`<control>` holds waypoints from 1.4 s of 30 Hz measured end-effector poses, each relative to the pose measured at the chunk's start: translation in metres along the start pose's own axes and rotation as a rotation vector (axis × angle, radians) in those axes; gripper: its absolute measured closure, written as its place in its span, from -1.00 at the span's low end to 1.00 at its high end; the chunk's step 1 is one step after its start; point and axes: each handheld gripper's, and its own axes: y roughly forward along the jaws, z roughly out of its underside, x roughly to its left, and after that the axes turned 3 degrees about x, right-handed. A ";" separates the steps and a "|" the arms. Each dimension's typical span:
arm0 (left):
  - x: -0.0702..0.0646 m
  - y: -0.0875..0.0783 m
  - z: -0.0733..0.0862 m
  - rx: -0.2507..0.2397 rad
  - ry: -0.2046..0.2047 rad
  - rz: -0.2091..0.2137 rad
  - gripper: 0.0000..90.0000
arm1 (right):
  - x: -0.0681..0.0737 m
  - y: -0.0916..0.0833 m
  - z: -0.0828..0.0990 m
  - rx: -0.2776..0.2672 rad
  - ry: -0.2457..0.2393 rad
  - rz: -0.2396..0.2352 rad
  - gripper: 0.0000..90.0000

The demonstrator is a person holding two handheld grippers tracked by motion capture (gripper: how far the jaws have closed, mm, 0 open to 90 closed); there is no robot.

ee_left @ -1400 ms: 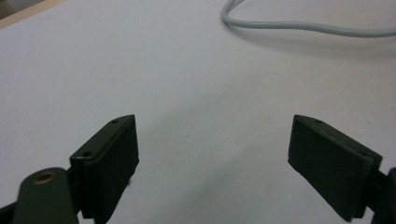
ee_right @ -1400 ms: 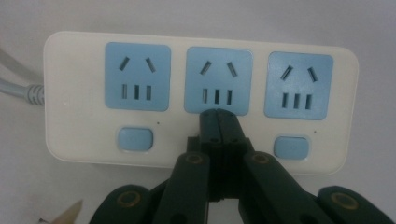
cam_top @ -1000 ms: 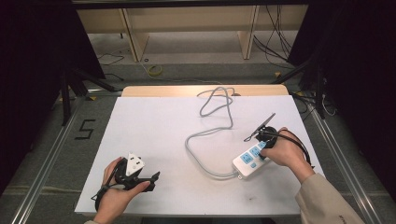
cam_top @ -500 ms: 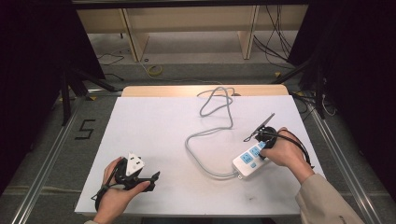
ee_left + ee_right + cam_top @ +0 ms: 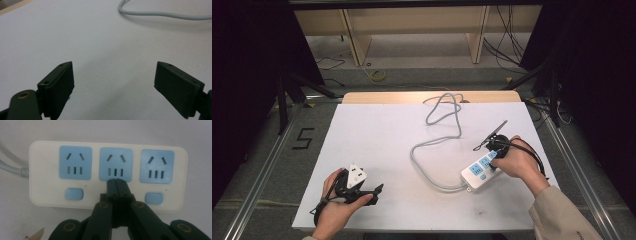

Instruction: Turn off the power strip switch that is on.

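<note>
A white power strip (image 5: 478,171) with three blue sockets lies at the right of the white table (image 5: 377,135). Its grey cable (image 5: 432,146) loops toward the far edge. My right gripper (image 5: 493,158) is shut, and its tips (image 5: 116,181) sit at the lower edge of the middle socket of the strip (image 5: 107,150). The jaws hide the middle blue switch; the two outer switches show. My left gripper (image 5: 376,191) lies low over the table's near left, open, with bare tabletop between its jaws (image 5: 113,75). A bend of the cable (image 5: 160,15) lies beyond them.
A wooden strip (image 5: 427,96) runs along the table's far edge, with shelf legs and loose floor cables behind it. Black stands flank the table on both sides. A taped "5" (image 5: 303,138) marks the floor at left.
</note>
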 end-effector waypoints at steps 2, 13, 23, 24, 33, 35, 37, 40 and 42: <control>0.000 0.000 0.000 0.000 -0.001 0.001 -0.65 | 0.000 0.000 0.000 -0.006 -0.002 -0.003 1.00; 0.000 0.000 0.000 0.000 -0.001 0.000 -0.65 | 0.001 -0.002 -0.001 -0.013 -0.011 0.005 1.00; 0.000 0.000 0.000 -0.001 -0.001 -0.001 -0.65 | 0.001 -0.005 0.000 -0.024 -0.009 0.008 1.00; 0.000 0.000 0.000 -0.001 -0.002 -0.001 -0.65 | 0.000 -0.005 0.001 -0.025 -0.007 0.006 1.00; 0.000 0.000 0.000 -0.003 -0.002 -0.002 -0.65 | 0.000 -0.006 0.002 -0.045 -0.004 0.005 1.00; 0.000 0.000 0.000 -0.004 -0.002 -0.002 -0.65 | -0.001 -0.007 0.003 -0.055 0.002 0.006 1.00; 0.000 0.000 0.000 -0.004 -0.002 -0.002 -0.65 | -0.002 -0.008 0.005 -0.071 0.006 -0.001 1.00; 0.000 0.000 0.000 -0.003 -0.001 -0.002 -0.65 | -0.004 -0.008 0.008 -0.093 0.002 -0.004 1.00; 0.000 0.000 0.000 -0.004 -0.002 -0.003 -0.65 | -0.005 -0.008 0.009 -0.111 0.005 -0.005 1.00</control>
